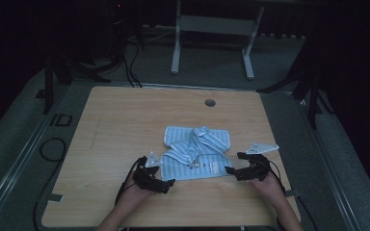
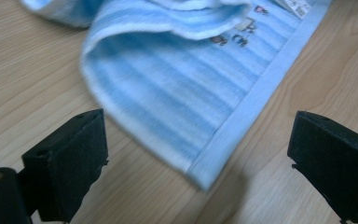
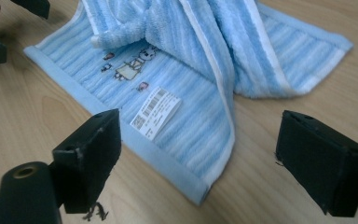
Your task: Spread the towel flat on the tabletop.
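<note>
Blue striped towel (image 1: 196, 153) lies crumpled near the middle of the wooden table (image 1: 125, 120), a bit toward the person's side. Upper layers are folded over and bunched; near edge lies flat on the wood.

Left gripper (image 1: 166, 184) sits at the towel's 7 o'clock corner, jaws spread wide, holding nothing. In the left gripper view that corner (image 2: 200, 175) lies between the two black jaws, not touched by either; the pale blue hem runs up toward 1 o'clock.

Right gripper (image 1: 232, 169) is at the towel's 5 o'clock corner, jaws also wide apart, nothing gripped. In the right gripper view the near corner (image 3: 198, 189) rests between the jaws, closer to the left jaw, clear of both. A white barcode label (image 3: 156, 112) lies on the towel just above that jaw, and a small cartoon print (image 3: 133, 65) sits further up at 11 o'clock. A folded-over flap (image 3: 214, 42) drapes across the top.

The person's hands (image 1: 137, 190) come in from 6 o'clock, one on each gripper. A round grommet hole (image 1: 210, 102) sits at the table's 12 o'clock side, well apart from the towel.
</note>
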